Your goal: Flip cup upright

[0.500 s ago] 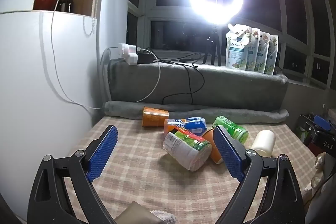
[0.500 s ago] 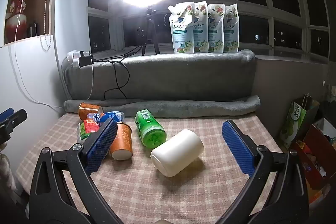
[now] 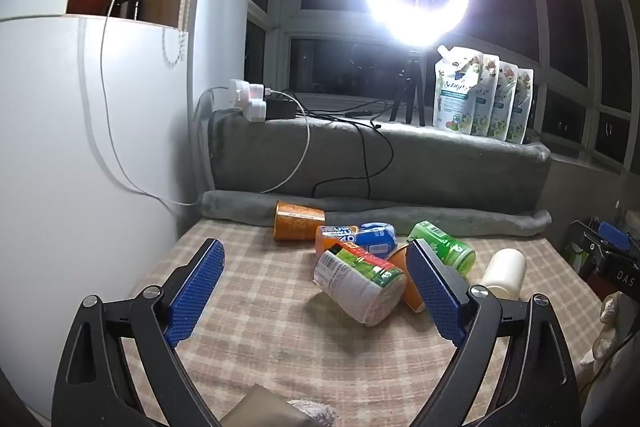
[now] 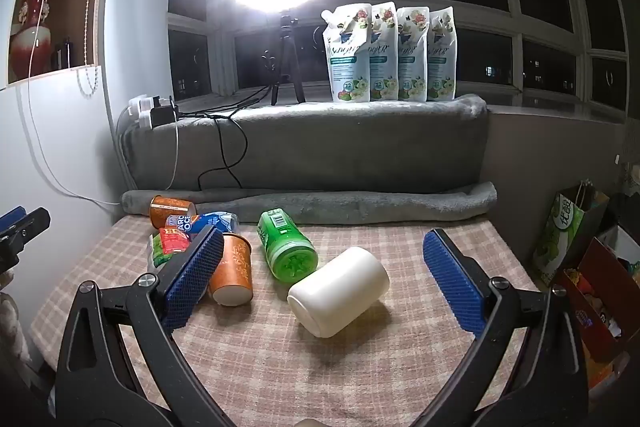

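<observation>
In the right wrist view, the orange cup [image 4: 232, 269] lies tipped at centre left, the green bottle [image 4: 286, 247] beside it, then the white cup [image 4: 339, 291] on its side at centre. Both the left gripper [image 3: 316, 289] and right gripper [image 4: 323, 281] gape wide, holding nothing.

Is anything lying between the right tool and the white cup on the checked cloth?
Nothing visible. The white cup lies on its side between and ahead of the open right tool, with only bare checked cloth before it. The green bottle sits close behind it and the orange cup to its left, neither in the path.
</observation>
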{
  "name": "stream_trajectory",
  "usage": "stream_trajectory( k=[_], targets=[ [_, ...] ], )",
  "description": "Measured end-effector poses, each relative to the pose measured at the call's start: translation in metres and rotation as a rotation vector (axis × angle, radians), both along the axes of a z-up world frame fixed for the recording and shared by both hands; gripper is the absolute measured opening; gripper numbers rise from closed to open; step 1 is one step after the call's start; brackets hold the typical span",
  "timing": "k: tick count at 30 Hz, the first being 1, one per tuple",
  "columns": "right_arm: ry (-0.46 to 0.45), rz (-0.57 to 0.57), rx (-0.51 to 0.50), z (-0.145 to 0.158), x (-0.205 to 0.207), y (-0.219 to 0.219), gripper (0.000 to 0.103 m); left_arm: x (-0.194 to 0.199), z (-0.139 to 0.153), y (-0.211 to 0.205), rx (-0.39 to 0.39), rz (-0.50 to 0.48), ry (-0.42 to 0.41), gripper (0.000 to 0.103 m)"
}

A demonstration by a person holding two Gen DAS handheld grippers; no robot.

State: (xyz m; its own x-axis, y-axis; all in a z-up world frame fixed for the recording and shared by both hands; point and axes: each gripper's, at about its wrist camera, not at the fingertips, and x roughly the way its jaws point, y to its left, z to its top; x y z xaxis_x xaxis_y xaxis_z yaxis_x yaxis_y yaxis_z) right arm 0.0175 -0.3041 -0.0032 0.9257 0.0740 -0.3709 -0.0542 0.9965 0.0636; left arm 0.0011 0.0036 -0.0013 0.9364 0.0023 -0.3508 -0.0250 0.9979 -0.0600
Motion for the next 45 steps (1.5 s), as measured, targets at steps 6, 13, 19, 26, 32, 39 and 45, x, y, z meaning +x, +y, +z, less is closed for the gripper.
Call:
stream_trajectory(
  k=[6,13,19,26,32,39,45],
  targets=[
    [0.002,0.001,-0.001,-0.001,-0.0002,-0.0002,0.102,0.0001,0.0003,0.0002,-0.001,0.0,0.002,0.092],
    [0.002,0.0,0.001,-0.002,0.0002,-0.0003,0.102,-0.0018,0.0006,0.0012,0.0,0.0,0.003,0.092],
    [0.003,0.002,-0.002,-0.0025,0.0005,0.0003,0.102,-0.0014,0.0007,0.0013,-0.002,-0.001,0.005,0.092],
    [0.004,0.001,-0.001,-0.0028,0.001,0.001,0.102,-0.0013,0.0009,0.0013,-0.003,0.0,0.006,0.092],
    [0.004,0.001,-0.001,-0.0032,0.0013,0.001,0.102,-0.0014,0.0009,0.0013,-0.004,0.001,0.006,0.092],
    [0.004,0.001,-0.002,-0.0033,0.0013,0.0007,0.102,-0.0013,0.0009,0.0013,-0.004,0.001,0.005,0.092],
    [0.006,0.001,-0.002,-0.0036,0.0016,0.0009,0.102,-0.0001,-0.0005,0.0025,-0.004,0.001,0.005,0.092]
  ],
)
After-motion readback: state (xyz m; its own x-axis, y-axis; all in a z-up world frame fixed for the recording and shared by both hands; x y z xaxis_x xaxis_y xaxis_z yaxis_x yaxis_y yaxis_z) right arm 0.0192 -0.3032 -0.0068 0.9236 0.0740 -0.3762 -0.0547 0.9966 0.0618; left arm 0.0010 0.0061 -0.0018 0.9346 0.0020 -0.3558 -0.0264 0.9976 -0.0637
